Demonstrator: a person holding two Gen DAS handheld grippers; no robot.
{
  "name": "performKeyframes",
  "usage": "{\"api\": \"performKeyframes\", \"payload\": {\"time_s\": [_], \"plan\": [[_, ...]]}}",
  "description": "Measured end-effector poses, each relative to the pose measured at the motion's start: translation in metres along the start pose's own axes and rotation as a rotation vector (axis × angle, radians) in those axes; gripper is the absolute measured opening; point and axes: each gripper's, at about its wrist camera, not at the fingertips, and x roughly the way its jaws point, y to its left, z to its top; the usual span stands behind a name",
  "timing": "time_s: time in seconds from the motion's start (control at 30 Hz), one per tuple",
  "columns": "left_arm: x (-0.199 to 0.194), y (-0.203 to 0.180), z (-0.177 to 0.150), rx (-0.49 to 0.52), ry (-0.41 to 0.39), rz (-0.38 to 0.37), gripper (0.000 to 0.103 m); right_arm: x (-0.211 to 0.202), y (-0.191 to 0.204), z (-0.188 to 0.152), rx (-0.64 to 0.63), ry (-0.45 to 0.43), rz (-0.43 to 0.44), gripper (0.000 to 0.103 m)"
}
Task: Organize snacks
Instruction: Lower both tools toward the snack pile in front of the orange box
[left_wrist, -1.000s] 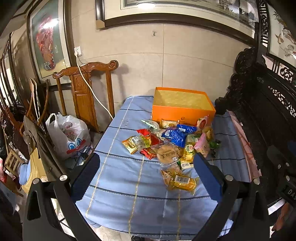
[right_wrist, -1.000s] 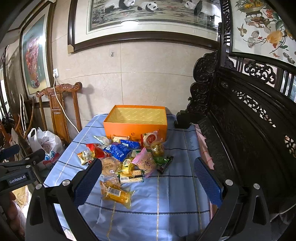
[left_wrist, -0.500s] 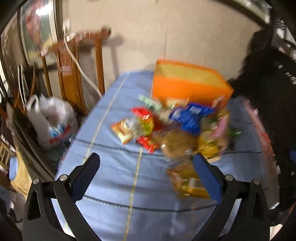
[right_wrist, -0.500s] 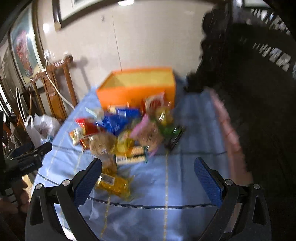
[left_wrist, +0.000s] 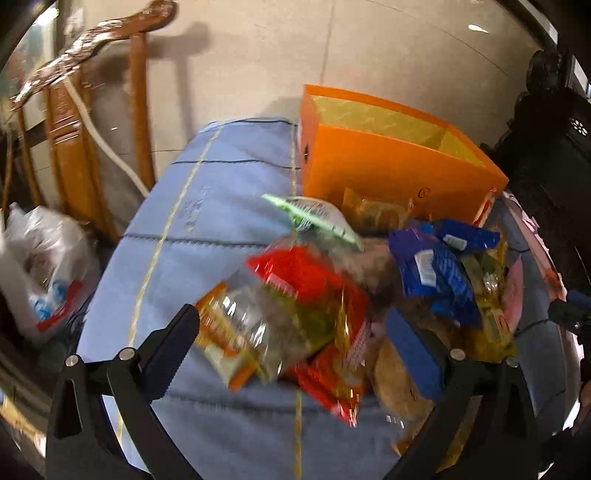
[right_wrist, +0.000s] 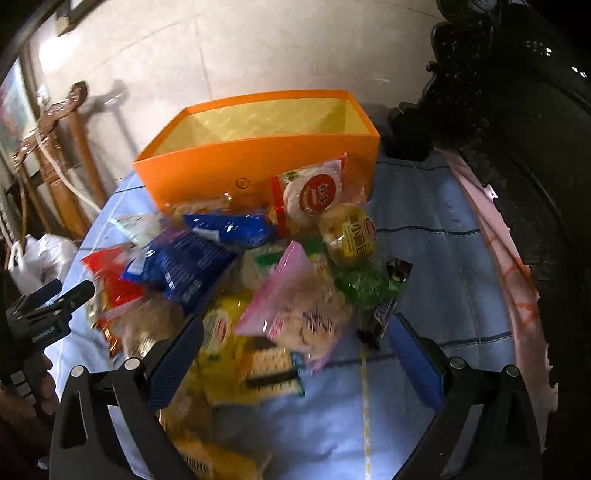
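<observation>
A pile of wrapped snacks lies on a blue tablecloth (left_wrist: 207, 229) in front of an open orange box (left_wrist: 388, 170) (right_wrist: 258, 158), which looks empty. My left gripper (left_wrist: 295, 347) is open, low over a red packet (left_wrist: 314, 280) and a clear orange-edged packet (left_wrist: 236, 332) that sit between its fingers. My right gripper (right_wrist: 295, 350) is open over a pink packet (right_wrist: 295, 306) and yellow cracker packs (right_wrist: 240, 354). Blue packets (right_wrist: 192, 262) lie in the middle of the pile. A round red-labelled cake (right_wrist: 314, 192) leans on the box. Both views are motion-blurred.
A carved wooden chair (left_wrist: 92, 122) and a white plastic bag (left_wrist: 33, 266) stand left of the table. Dark carved furniture (right_wrist: 517, 166) runs along the right side, with pink cloth (right_wrist: 498, 251) at its edge. A tiled wall rises behind the box.
Both grippers have moved forward and down toward the snack pile, which now fills the views. Both stay open, holding nothing.
</observation>
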Motion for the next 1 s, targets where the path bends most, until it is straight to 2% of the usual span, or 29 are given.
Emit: {"api": "performKeyframes", "payload": {"time_s": [0.13, 0.2, 0.23, 0.3, 0.33, 0.53, 0.6, 0.67, 0.73, 0.8, 0.83, 0.87, 0.9, 0.93, 1.0], "plan": [[0.024, -0.016, 0.007, 0.056, 0.003, -0.021, 0.099, 0.018, 0.007, 0.006, 0.005, -0.002, -0.039, 0.098], [0.034, -0.026, 0.005, 0.054, 0.013, -0.015, 0.099, 0.031, 0.009, 0.008, 0.007, 0.018, -0.036, 0.084], [0.041, -0.028, 0.004, 0.042, 0.023, -0.015, 0.097, 0.039, 0.009, 0.008, 0.004, 0.034, -0.031, 0.080], [0.051, -0.029, 0.003, 0.019, 0.035, -0.047, 0.087, 0.050, 0.009, 0.009, 0.003, 0.055, -0.027, 0.071], [0.053, -0.031, 0.003, 0.030, 0.028, -0.036, 0.084, 0.056, 0.008, 0.008, 0.004, 0.066, -0.028, 0.071], [0.060, -0.039, 0.005, 0.068, 0.020, -0.005, 0.084, 0.062, 0.002, 0.001, 0.016, 0.053, -0.002, 0.073], [0.064, -0.040, 0.007, 0.068, 0.012, 0.013, 0.087, 0.061, 0.002, 0.000, 0.010, 0.042, 0.011, 0.074], [0.067, -0.043, 0.006, 0.078, 0.006, 0.030, 0.095, 0.062, 0.001, -0.001, 0.003, 0.029, 0.016, 0.079], [0.072, -0.049, 0.002, 0.117, -0.003, 0.055, 0.096, 0.068, -0.002, -0.004, 0.014, 0.040, 0.018, 0.083], [0.073, -0.053, -0.001, 0.156, -0.010, 0.068, 0.094, 0.074, -0.008, -0.005, 0.053, 0.065, 0.056, 0.081], [0.072, -0.052, -0.001, 0.154, -0.013, 0.053, 0.079, 0.076, -0.013, -0.005, 0.085, 0.079, 0.083, 0.076], [0.071, -0.050, 0.001, 0.143, -0.010, 0.029, 0.062, 0.076, -0.014, -0.005, 0.097, 0.081, 0.099, 0.059], [0.072, -0.048, 0.002, 0.136, 0.000, -0.003, 0.049, 0.074, -0.014, -0.005, 0.102, 0.080, 0.117, 0.048], [0.075, -0.046, 0.002, 0.118, 0.028, -0.026, 0.042, 0.071, -0.013, -0.004, 0.098, 0.076, 0.116, 0.046], [0.075, -0.041, 0.001, 0.109, 0.028, -0.056, 0.039, 0.070, -0.017, -0.003, 0.128, 0.085, 0.150, 0.040]]}}
